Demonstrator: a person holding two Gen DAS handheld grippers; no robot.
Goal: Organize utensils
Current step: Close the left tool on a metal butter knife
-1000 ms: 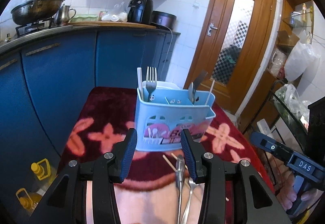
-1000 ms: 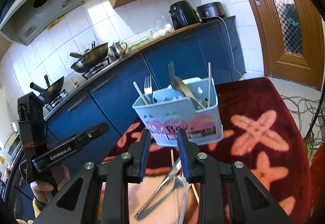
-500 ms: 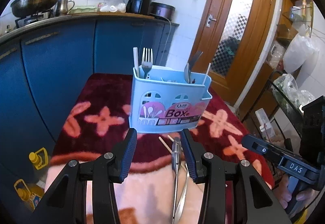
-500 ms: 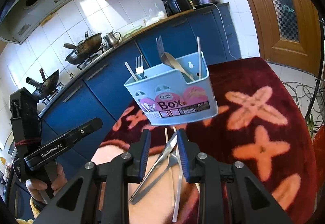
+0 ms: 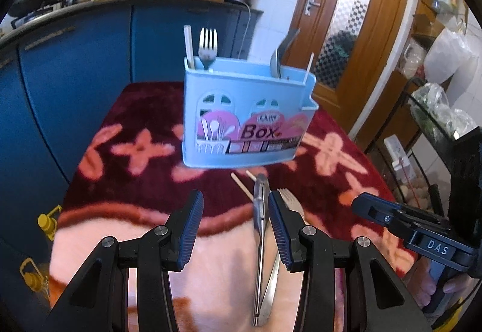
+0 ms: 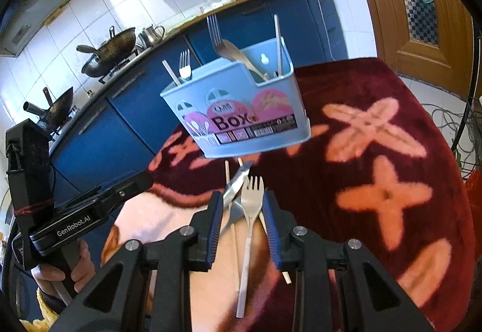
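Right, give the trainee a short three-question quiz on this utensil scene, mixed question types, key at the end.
1. True or false: the right gripper is clamped shut on the loose fork.
2. Which item stands in the blue utensil box beside the fork at its left end?
A. a white chopstick
B. a whisk
C. a ladle
3. Fill in: the word printed large on the front of the box is ____.

Key
1. False. The fork lies on the blanket between open jaws, and neither pad presses on it.
2. A.
3. Box.
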